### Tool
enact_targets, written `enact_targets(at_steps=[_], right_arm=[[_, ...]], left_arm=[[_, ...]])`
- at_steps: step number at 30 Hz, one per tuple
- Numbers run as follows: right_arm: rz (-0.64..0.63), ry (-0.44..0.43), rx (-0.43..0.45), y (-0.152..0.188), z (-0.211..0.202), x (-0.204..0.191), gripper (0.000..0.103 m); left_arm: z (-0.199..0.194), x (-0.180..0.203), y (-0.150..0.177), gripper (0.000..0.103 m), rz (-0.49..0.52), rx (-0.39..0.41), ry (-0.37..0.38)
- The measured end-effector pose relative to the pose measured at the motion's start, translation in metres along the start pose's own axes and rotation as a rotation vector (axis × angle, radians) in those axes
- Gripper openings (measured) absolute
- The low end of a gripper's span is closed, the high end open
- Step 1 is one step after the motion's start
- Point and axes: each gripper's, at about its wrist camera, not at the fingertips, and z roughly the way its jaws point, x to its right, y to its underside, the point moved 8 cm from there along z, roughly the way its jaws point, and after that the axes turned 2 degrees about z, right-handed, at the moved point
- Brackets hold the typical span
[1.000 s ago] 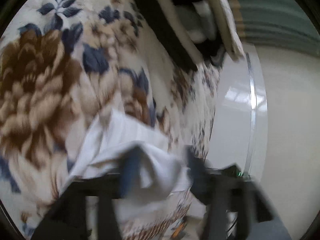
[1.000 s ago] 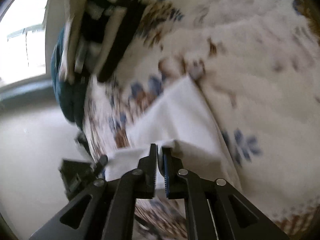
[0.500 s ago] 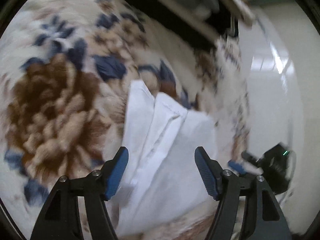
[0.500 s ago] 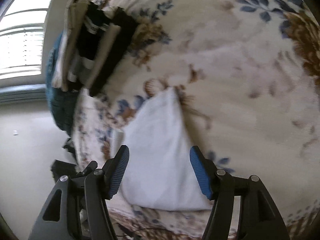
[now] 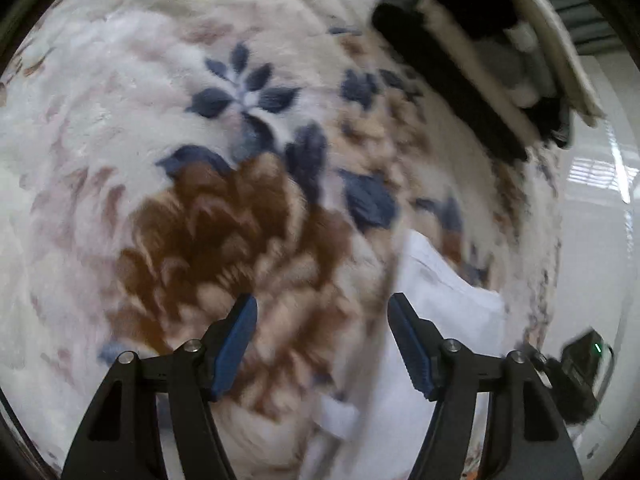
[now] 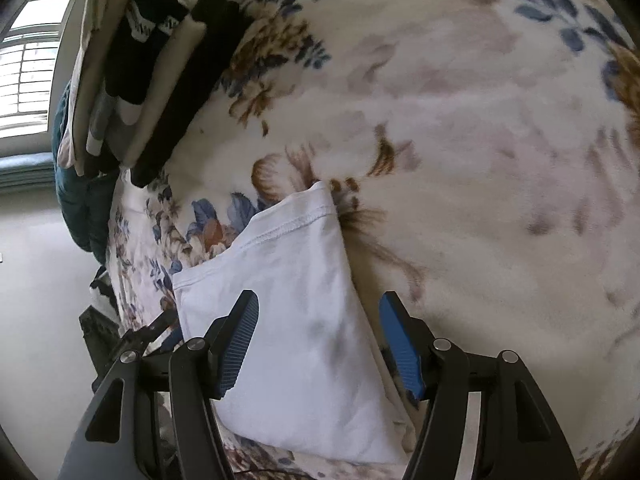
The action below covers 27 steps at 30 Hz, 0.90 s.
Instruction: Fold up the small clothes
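Observation:
A small white garment (image 6: 304,320) lies folded flat on the floral blanket (image 6: 480,140), near the blanket's edge. My right gripper (image 6: 318,324) is open and empty, its jaws spread just above the garment. In the left wrist view the same white garment (image 5: 444,312) lies at the lower right. My left gripper (image 5: 322,324) is open and empty over the brown flower print, to the left of the garment.
A stack of folded black, white and beige clothes (image 6: 144,64) lies at the far end of the blanket; it also shows in the left wrist view (image 5: 480,52). A dark teal cloth (image 6: 76,200) hangs beyond it. Pale floor (image 6: 40,300) lies past the blanket's edge.
Both grippers were shut on the white garment a second ago. They opened and let it drop onto the blanket. The left gripper has since swung left, off the garment.

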Motion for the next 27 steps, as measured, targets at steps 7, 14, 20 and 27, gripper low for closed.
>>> enact_targets(at_steps=[7,14,20,27], right_arm=[[-0.003,-0.065,-0.086,-0.001,0.014,-0.006,0.065],[-0.082,-0.020,-0.040,-0.014,0.023,-0.010,0.003],[-0.040,0.040,-0.105,0.000,0.018,0.008,0.044],[-0.045,0.007,-0.183,0.049,0.001,0.025,0.050]], left_arm=[[0.024,0.034,0.024,0.064,-0.027,-0.049,0.099],[0.037,0.031,0.019,0.013,-0.029,-0.021,0.125],[-0.003,0.018,0.054,0.057,-0.077,-0.049,0.195],[0.010,-0.004,0.129,0.056,-0.073,-0.174,0.073]])
